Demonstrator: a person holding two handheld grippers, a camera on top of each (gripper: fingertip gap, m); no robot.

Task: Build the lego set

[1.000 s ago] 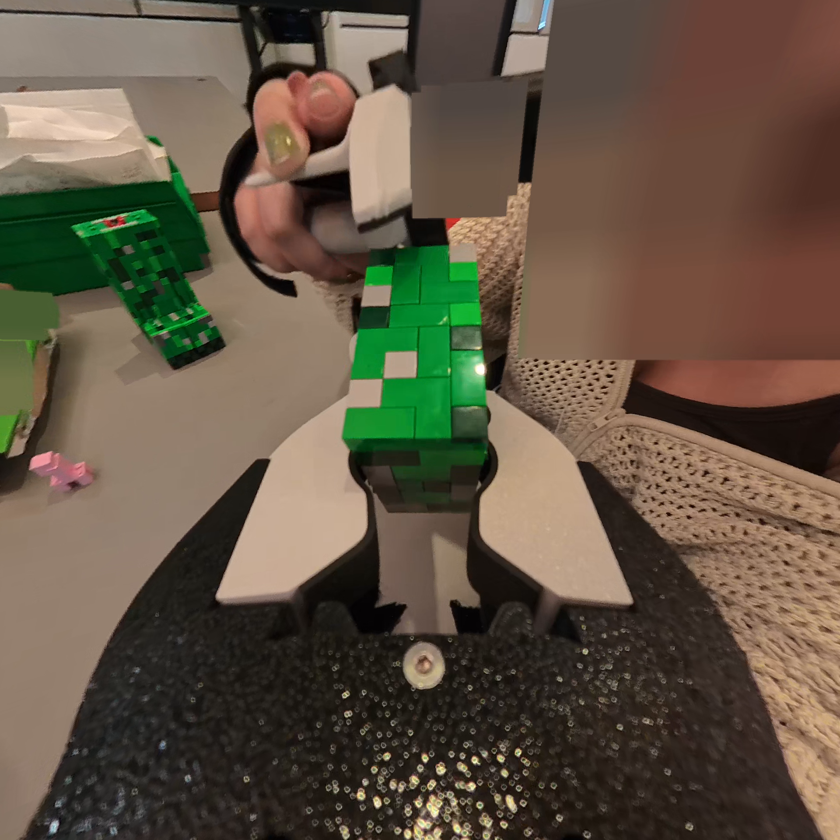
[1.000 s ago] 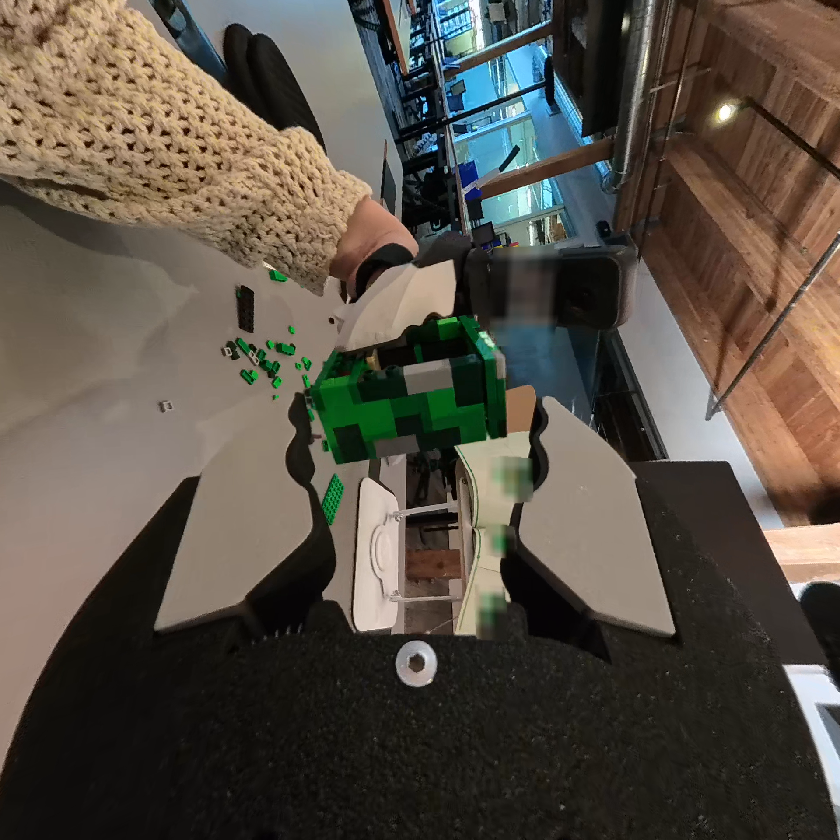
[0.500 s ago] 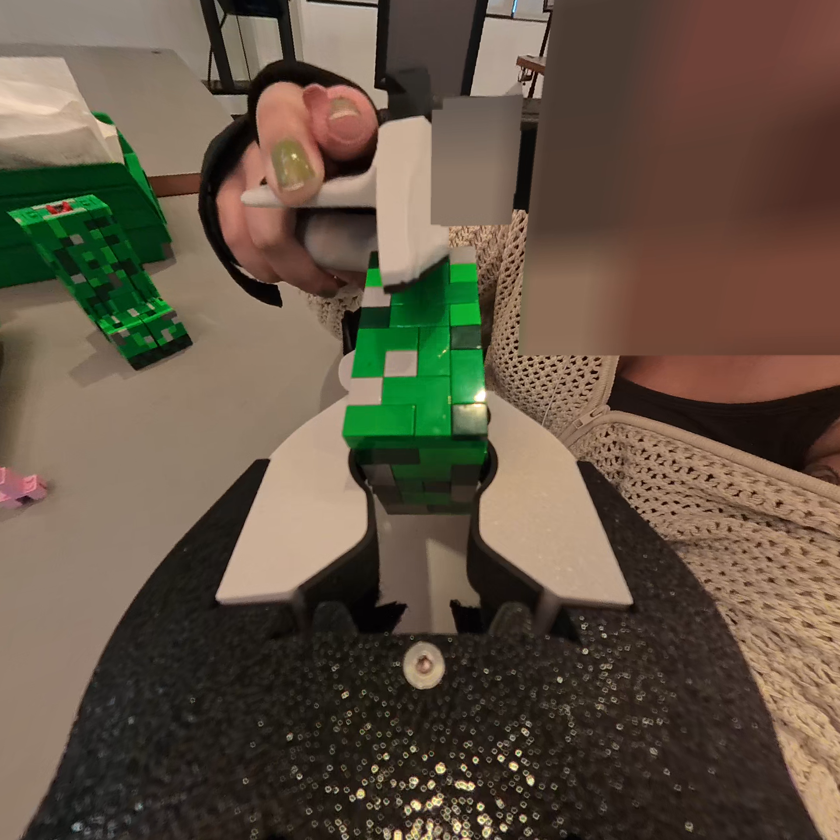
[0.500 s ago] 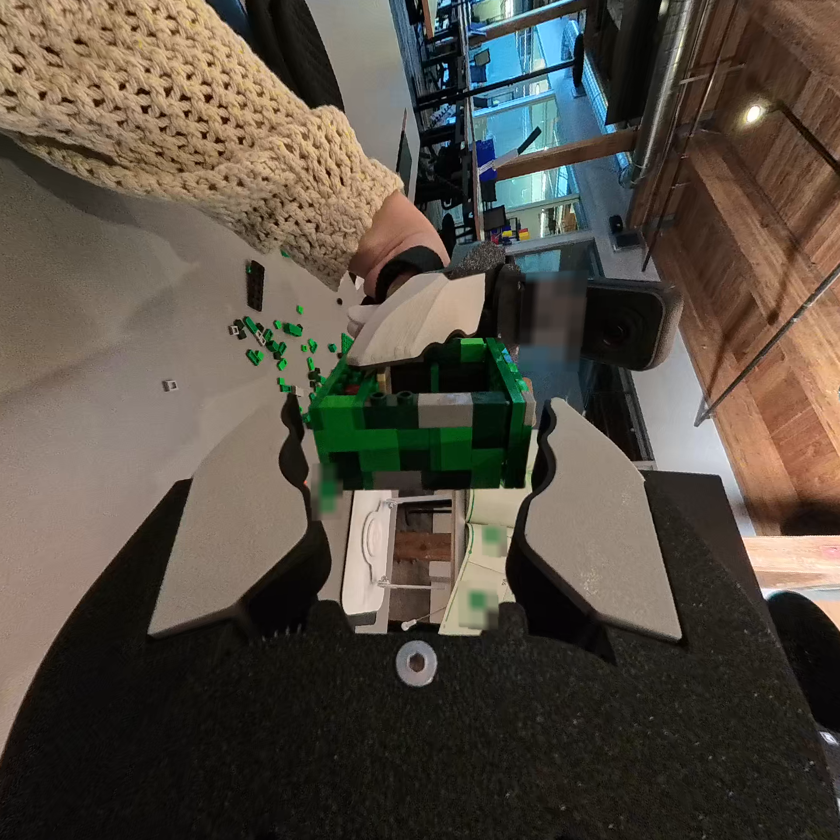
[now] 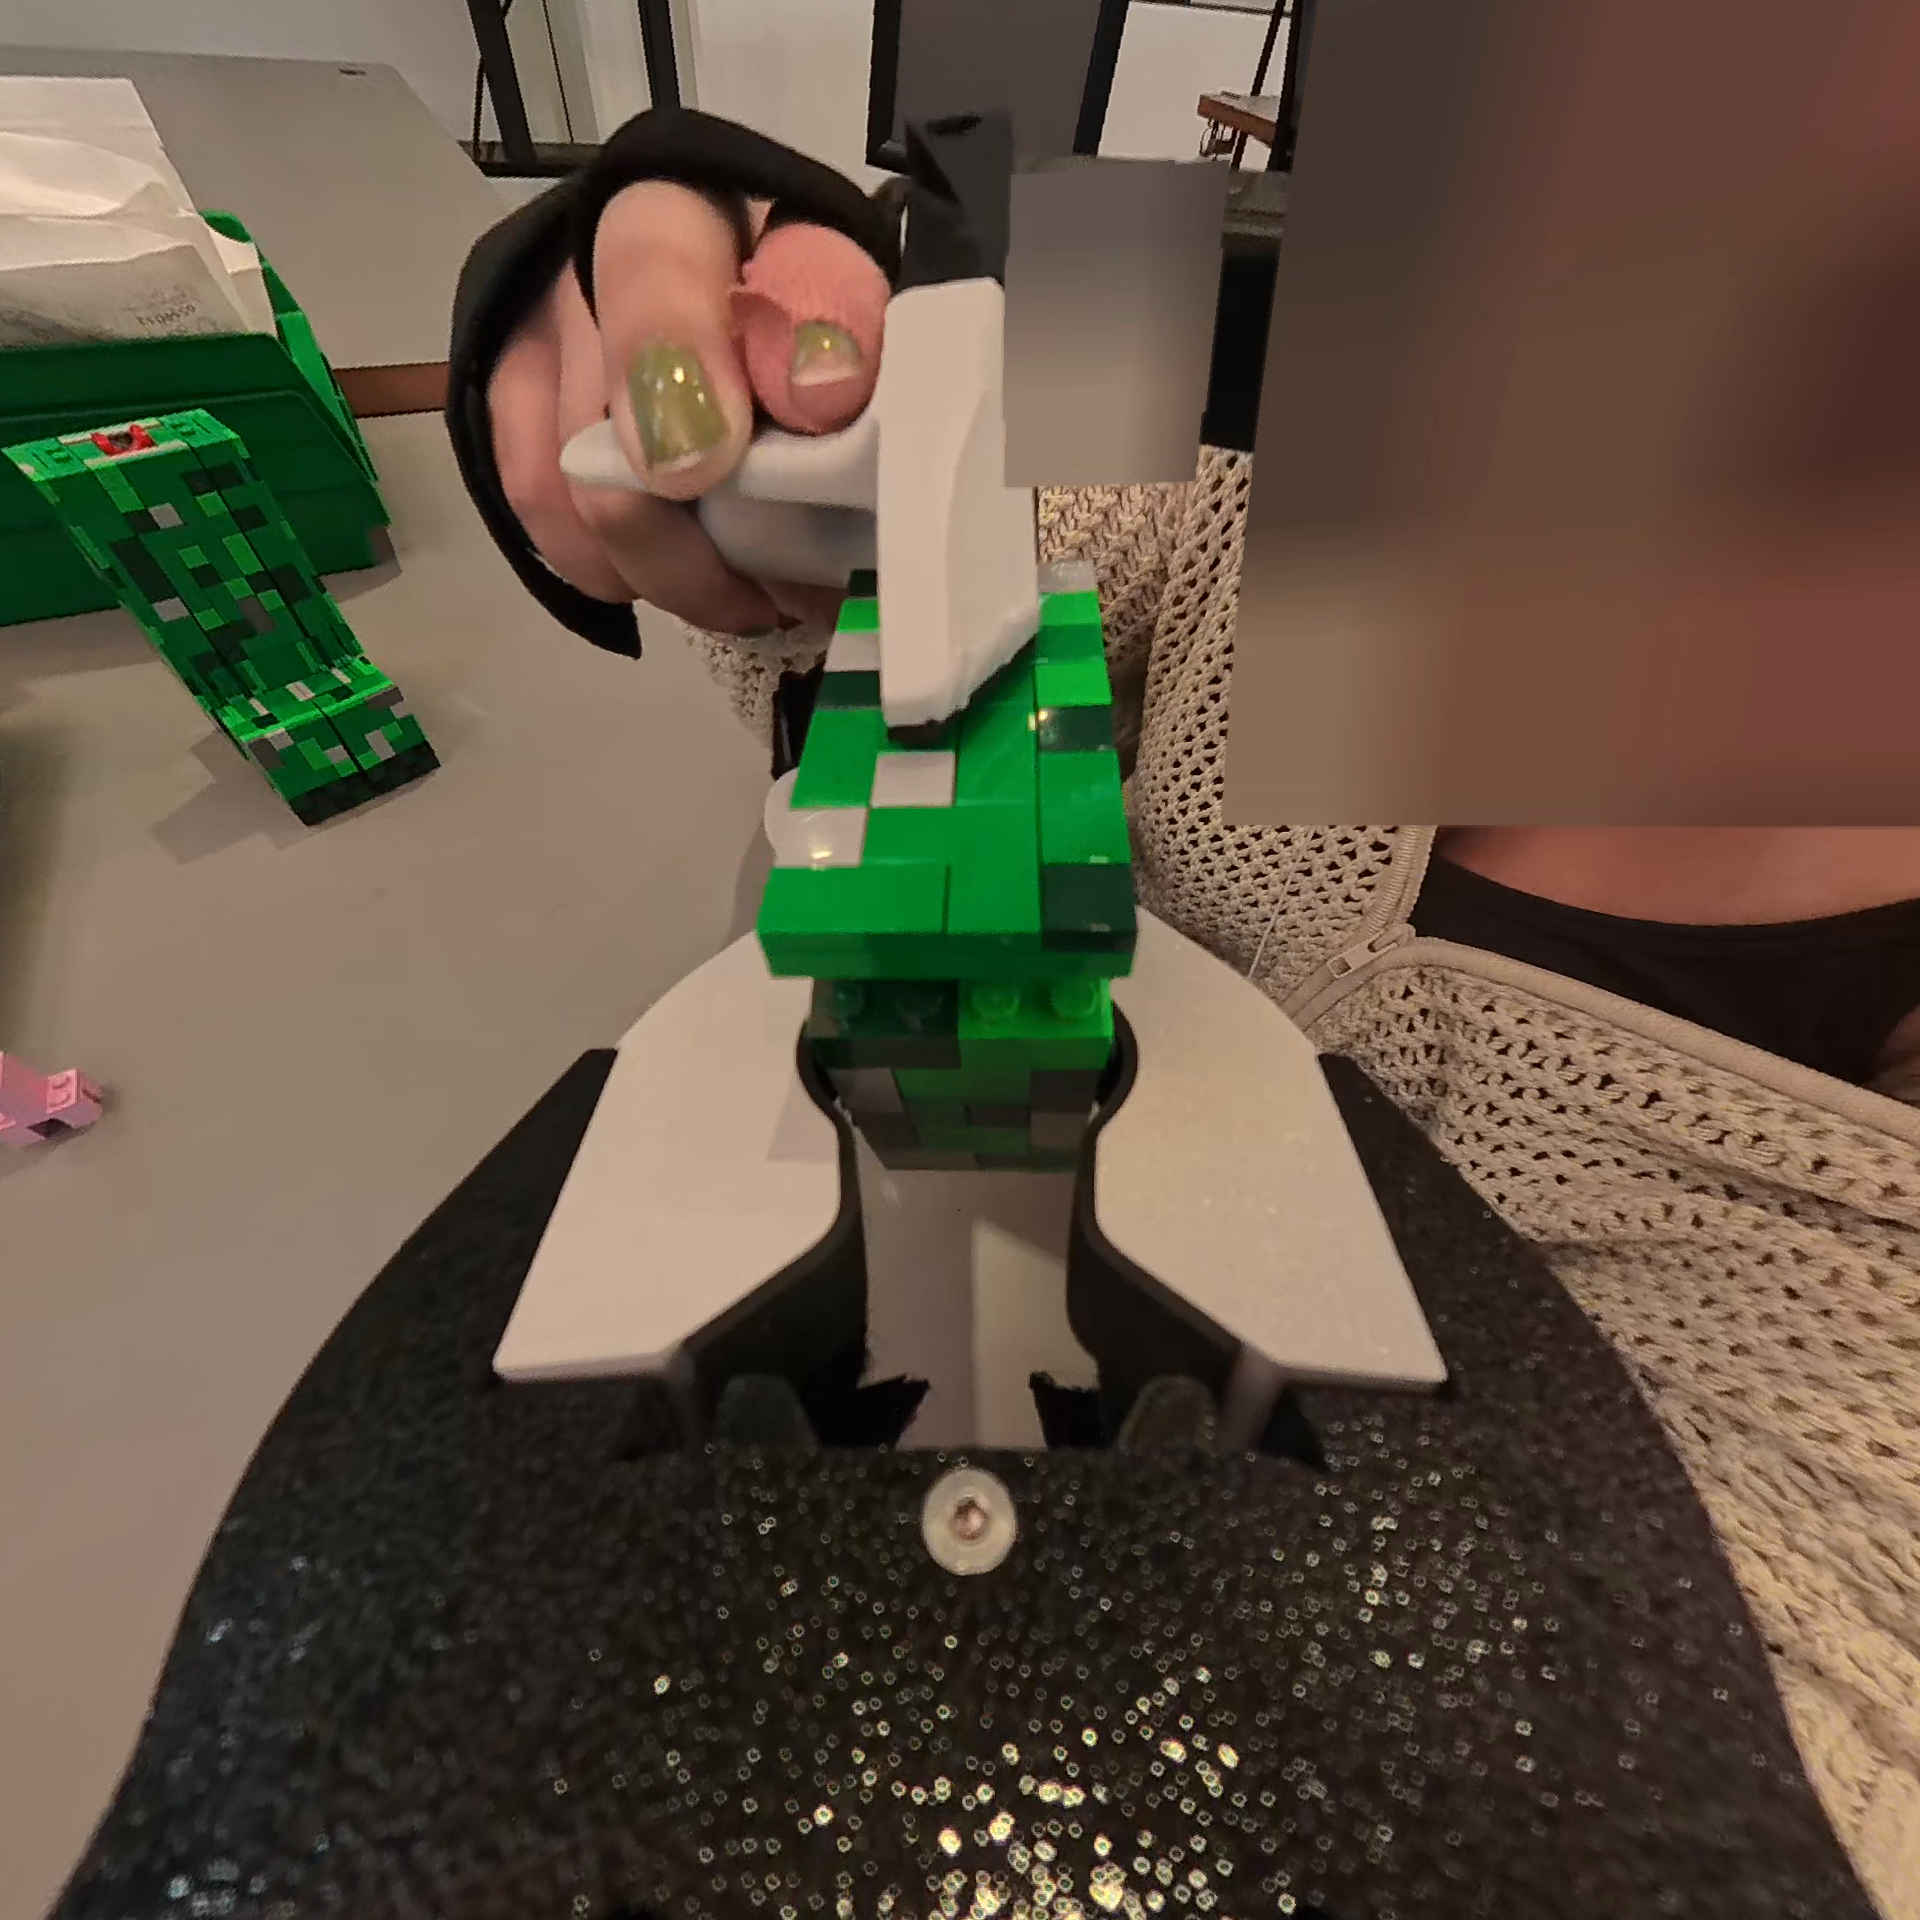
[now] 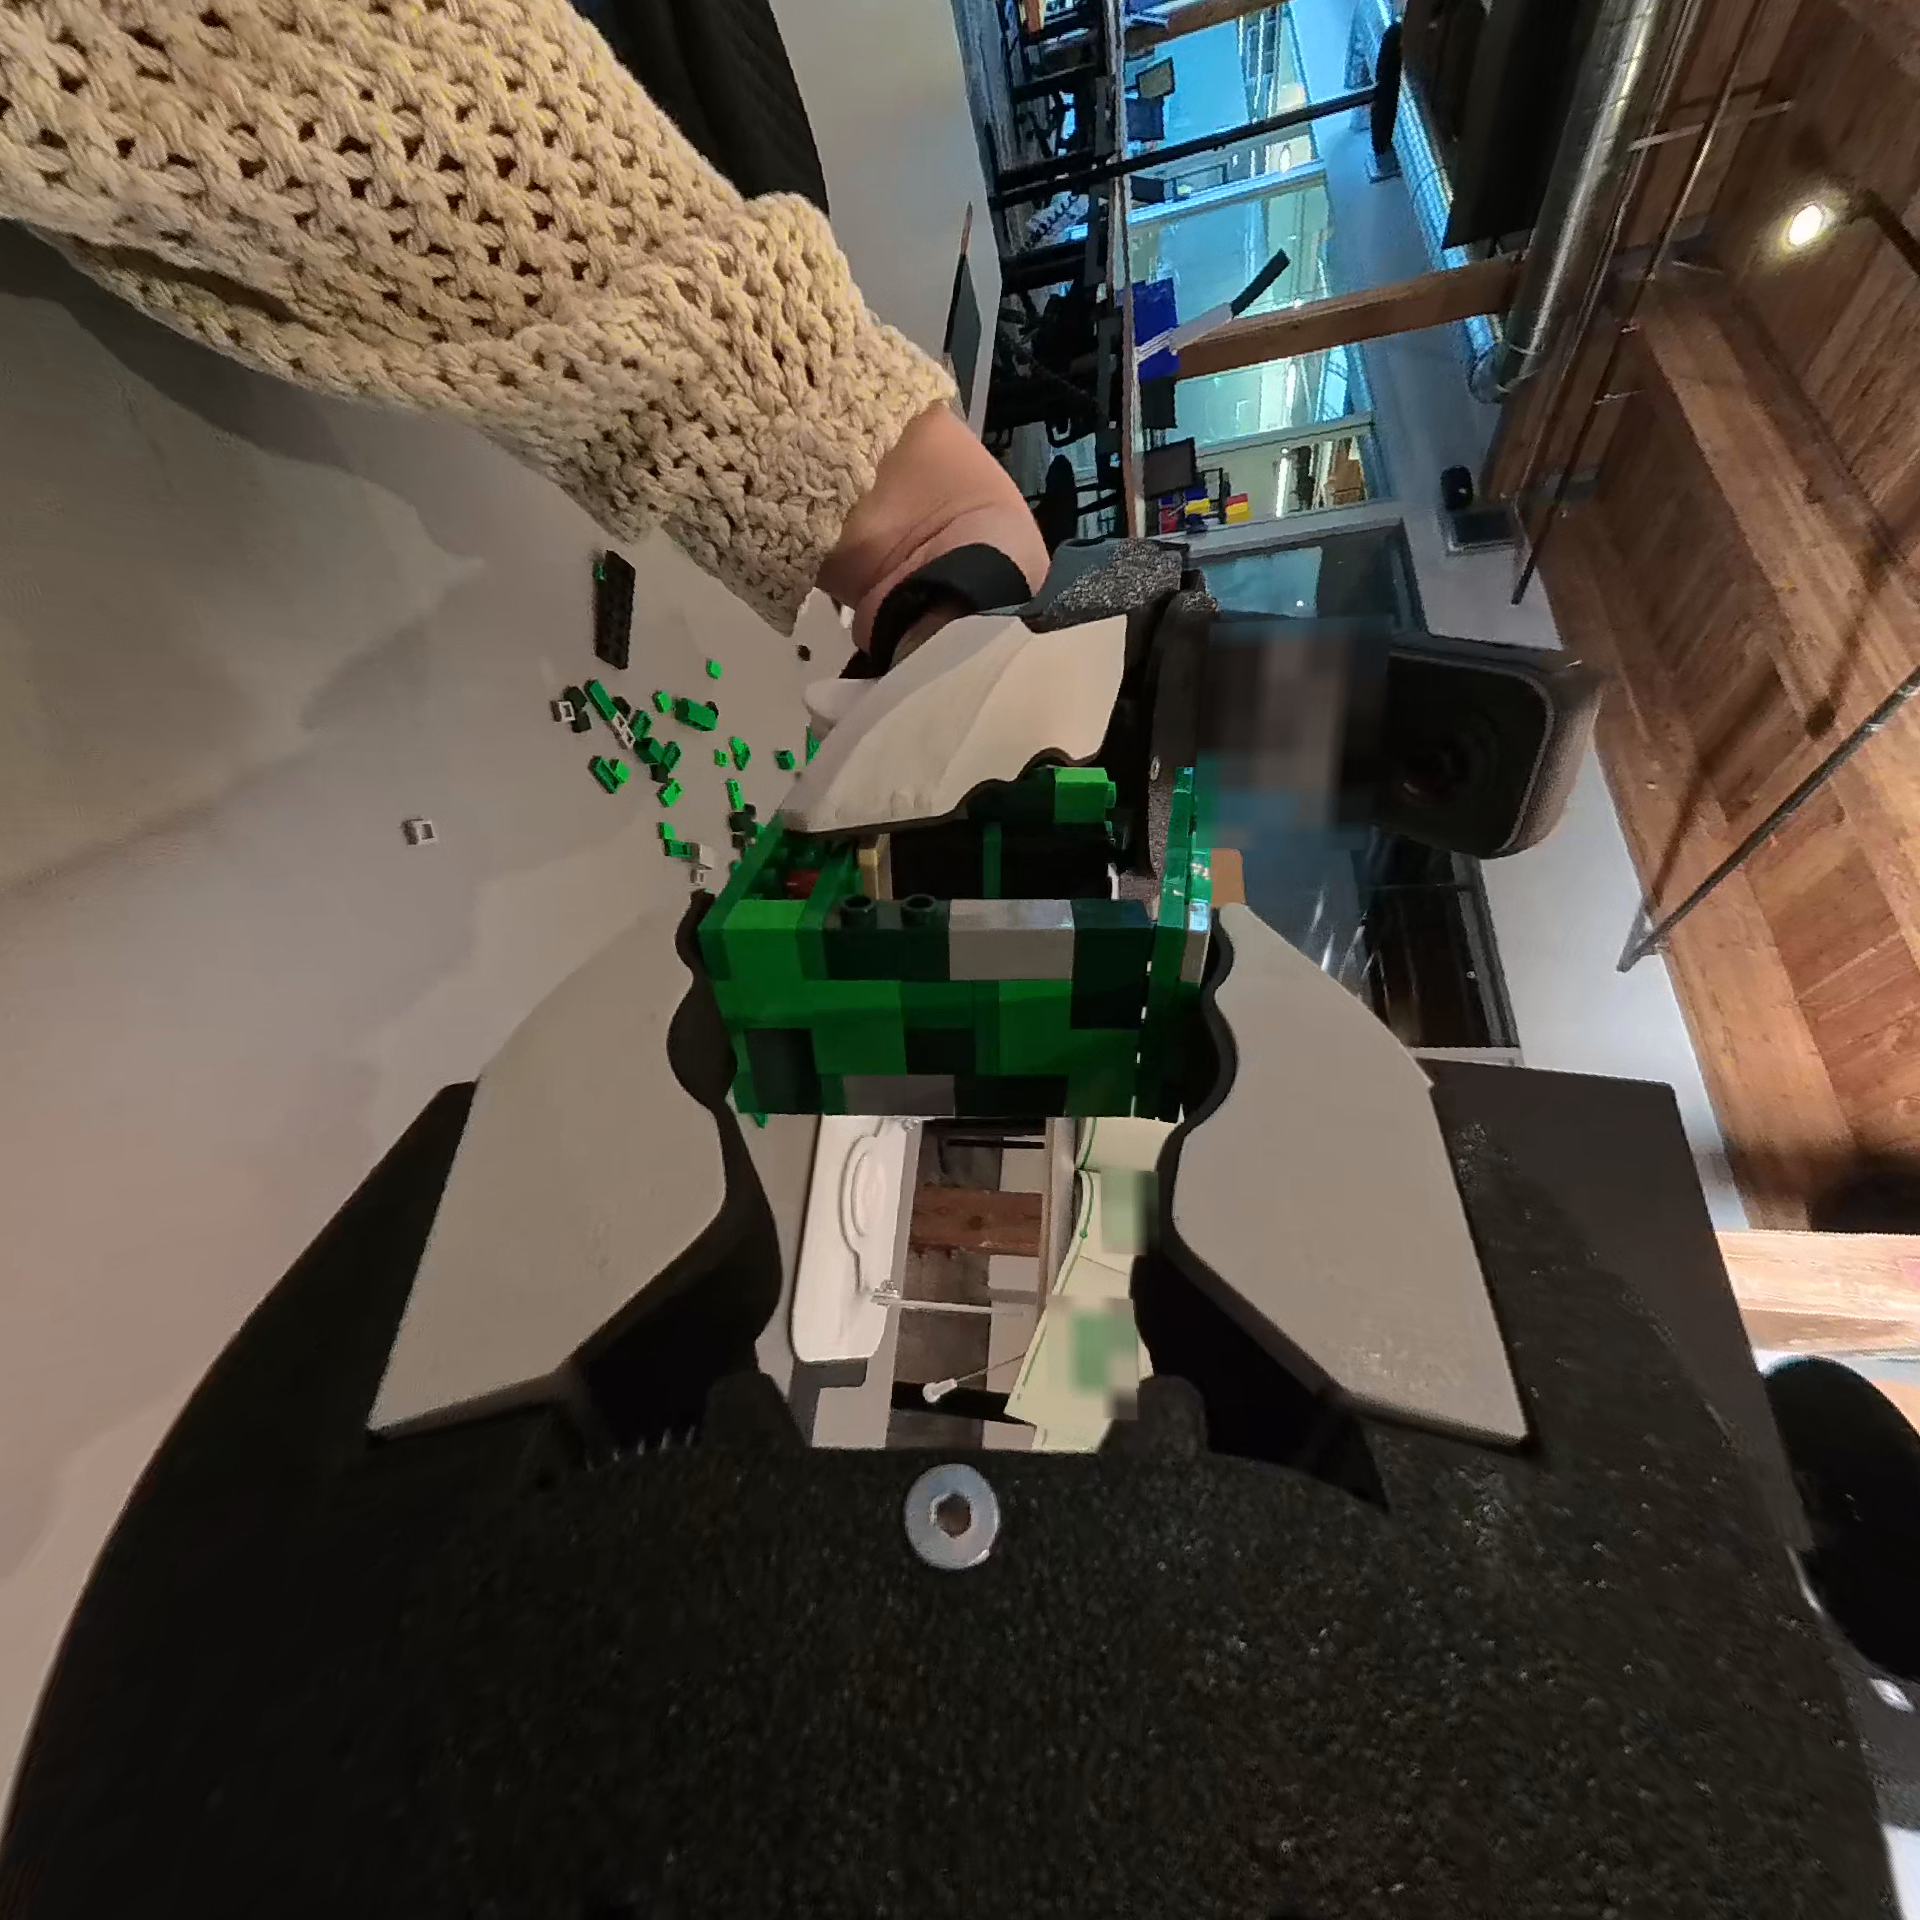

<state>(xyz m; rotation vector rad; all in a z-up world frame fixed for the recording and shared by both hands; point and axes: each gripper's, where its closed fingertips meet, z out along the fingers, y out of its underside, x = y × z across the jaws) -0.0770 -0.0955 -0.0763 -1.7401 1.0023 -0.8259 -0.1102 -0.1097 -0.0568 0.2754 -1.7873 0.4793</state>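
Observation:
A hollow green, grey and black lego block (image 5: 961, 1081) is held in the air between both grippers. My left gripper (image 5: 961, 1029) is shut on its lower end. A tiled green panel (image 5: 945, 831) covers its upper face; at the near edge a row of studs shows under it. My right gripper (image 6: 951, 997) is shut across the block (image 6: 935, 1018), one finger on each side. In the left wrist view one of its white fingers (image 5: 956, 582) lies flat on the panel. In the right wrist view the left gripper's finger (image 6: 935, 727) shows behind the block.
A finished green lego figure (image 5: 218, 613) leans on a green box (image 5: 156, 416) at the table's far left. A pink piece (image 5: 42, 1101) lies at the left edge. Loose green pieces (image 6: 655, 738) and a black plate (image 6: 613, 608) lie on the table. The person's knit sweater (image 5: 1558, 1195) is close on the right. The tips of both grippers are at nearly the same place. Left tips and right tips are each some 30 cm from the black plate (image 6: 613, 608).
My right gripper has moved in over the block and shut on it; its finger slid farther down the panel. Studs now show under the panel's near edge.

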